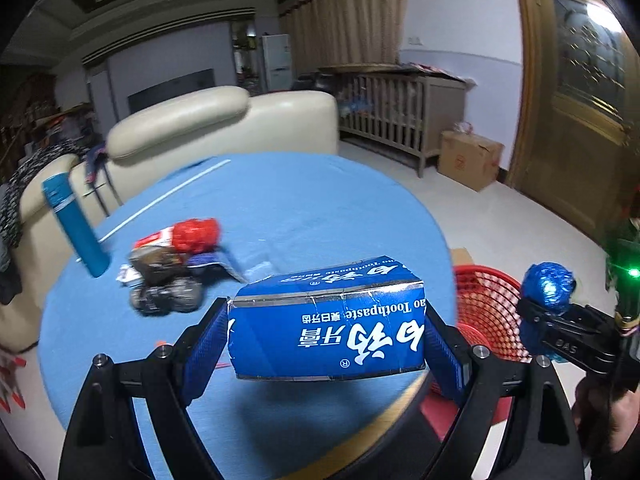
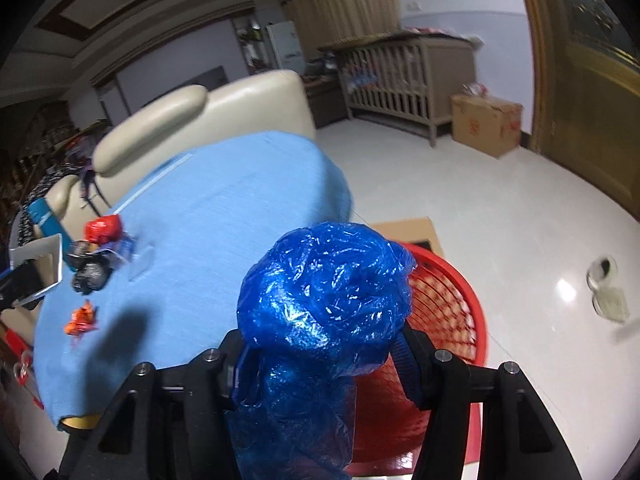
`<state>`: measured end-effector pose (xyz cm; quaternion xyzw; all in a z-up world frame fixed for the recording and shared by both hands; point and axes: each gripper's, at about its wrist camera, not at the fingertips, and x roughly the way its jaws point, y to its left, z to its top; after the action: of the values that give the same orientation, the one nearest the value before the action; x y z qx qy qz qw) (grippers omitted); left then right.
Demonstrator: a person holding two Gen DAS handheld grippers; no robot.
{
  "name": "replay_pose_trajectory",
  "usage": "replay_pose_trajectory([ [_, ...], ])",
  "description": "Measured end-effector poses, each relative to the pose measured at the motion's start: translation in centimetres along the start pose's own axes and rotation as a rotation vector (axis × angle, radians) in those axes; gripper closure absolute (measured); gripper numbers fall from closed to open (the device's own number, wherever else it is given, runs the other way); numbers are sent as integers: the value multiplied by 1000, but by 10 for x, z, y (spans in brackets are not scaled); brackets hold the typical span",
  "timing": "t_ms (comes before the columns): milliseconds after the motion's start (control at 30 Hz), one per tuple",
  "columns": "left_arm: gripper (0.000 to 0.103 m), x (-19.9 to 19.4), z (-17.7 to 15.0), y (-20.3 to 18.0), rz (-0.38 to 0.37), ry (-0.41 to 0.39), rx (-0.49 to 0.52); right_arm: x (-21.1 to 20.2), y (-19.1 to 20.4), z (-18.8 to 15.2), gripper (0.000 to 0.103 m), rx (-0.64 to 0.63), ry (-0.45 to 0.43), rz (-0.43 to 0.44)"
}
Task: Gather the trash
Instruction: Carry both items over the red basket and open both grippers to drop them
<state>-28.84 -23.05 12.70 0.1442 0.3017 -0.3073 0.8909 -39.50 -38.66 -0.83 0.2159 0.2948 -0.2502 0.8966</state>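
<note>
While above the table [image 1: 304,200], toothpaste box [image 1: 328,320] pinched between left tongs [image 1: 326,340], blue bag [image 2: 324,292] between right tongs [image 2: 320,352].

Table [image 1: 320,200] stood before sofa [image 1: 224,120]. Trash pile [image 1: 172,272] lay on table, bottle [image 1: 76,224] left of it. Basket [image 1: 488,312] sat on floor right of table; crib [image 1: 400,116] behind.

My left tool [image 1: 326,330] is clamped on a box [image 1: 328,320], its blue pads pressing the two ends, and I hold it level above the desk [image 1: 280,208]. My right tool [image 2: 322,354] is closed around a bag [image 2: 324,292], held off to the right beyond the desk edge, pointing forward.
</note>
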Motion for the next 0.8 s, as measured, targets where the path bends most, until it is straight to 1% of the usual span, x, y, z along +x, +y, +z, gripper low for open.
replay_pose_trajectory([
  [200, 13, 17, 5, -47, -64, 26, 76, 16, -36, -10, 42, 50, 64, -29],
  [333, 13, 26, 7, -75, -93, 35, 125, 23, -53, -12, 42, 81, 86, -36],
  [500, 13, 35, 8, -101, -115, 54, 168, 38, -59, -13, 40, 88, 126, -34],
  [567, 13, 40, 7, -108, -118, 61, 185, 49, -61, -12, 35, 92, 157, -30],
  [600, 13, 42, 7, -112, -120, 66, 192, 52, -63, -12, 27, 97, 166, -36],
  [633, 13, 43, 7, -115, -121, 69, 198, 55, -64, -11, 21, 103, 165, -36],
  [700, 13, 47, 6, -121, -121, 80, 211, 54, -68, -11, 20, 116, 155, -22],
  [800, 13, 54, 6, -129, -128, 96, 225, 46, -78, -10, 20, 143, 124, -27],
])
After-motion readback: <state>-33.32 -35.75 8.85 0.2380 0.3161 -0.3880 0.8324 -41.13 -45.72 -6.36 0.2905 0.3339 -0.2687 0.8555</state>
